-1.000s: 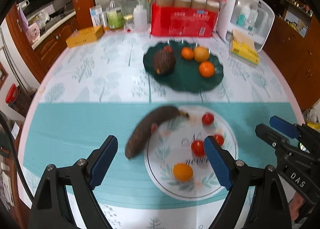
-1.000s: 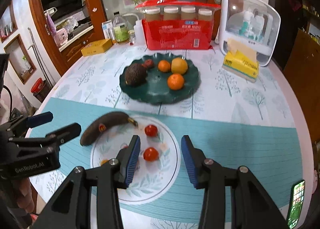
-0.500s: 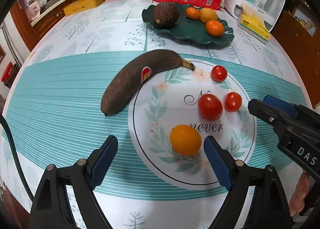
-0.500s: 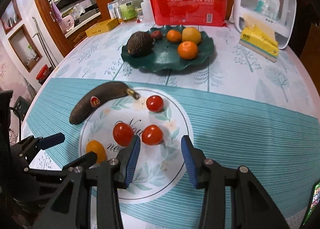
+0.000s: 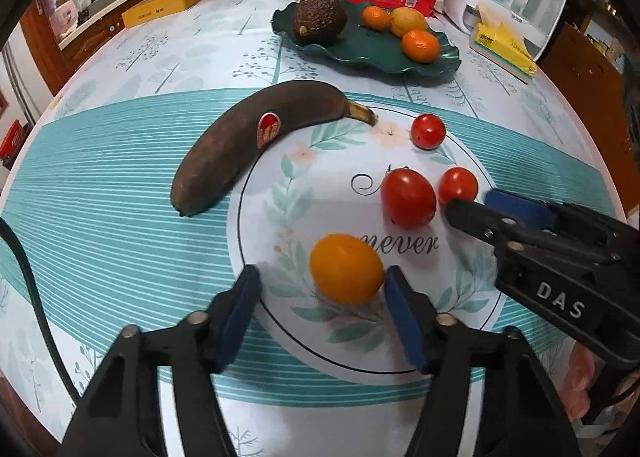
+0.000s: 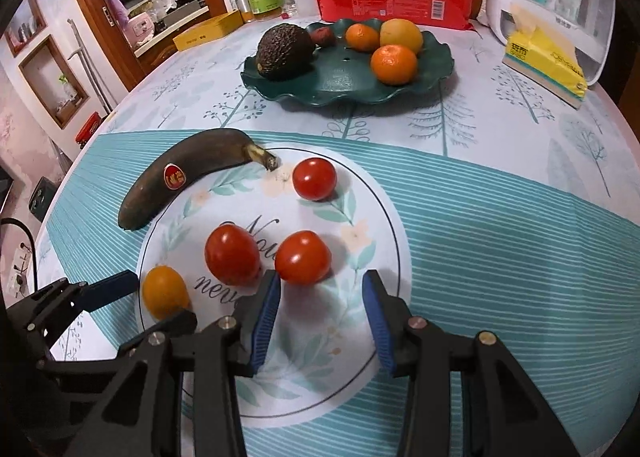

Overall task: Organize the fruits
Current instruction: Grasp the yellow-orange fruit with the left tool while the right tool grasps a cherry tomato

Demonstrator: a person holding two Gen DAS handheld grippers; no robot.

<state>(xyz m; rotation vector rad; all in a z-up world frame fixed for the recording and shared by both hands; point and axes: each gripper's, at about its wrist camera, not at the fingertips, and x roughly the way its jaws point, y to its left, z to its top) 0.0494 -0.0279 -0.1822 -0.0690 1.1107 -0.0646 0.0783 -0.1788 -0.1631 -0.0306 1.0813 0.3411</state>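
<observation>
On the white round mat (image 5: 280, 193) on the table (image 5: 120, 57), my left gripper (image 5: 322, 289) has just been closing; its fingers (image 5: 400, 317) flank the yellow fruit (image 5: 346, 269), right pad touching, left pad apart. My right gripper (image 6: 320, 297), partly open and empty, sits just short of a red tomato (image 6: 303, 257).

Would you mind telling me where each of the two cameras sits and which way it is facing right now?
Left wrist: on the left gripper, angled down at the yellow tomato; its jaws have just been closing around it. The right gripper shows at right.
Right wrist: on the right gripper, angled down, open just short of a red tomato.
Both share the banana and green plate.
</observation>
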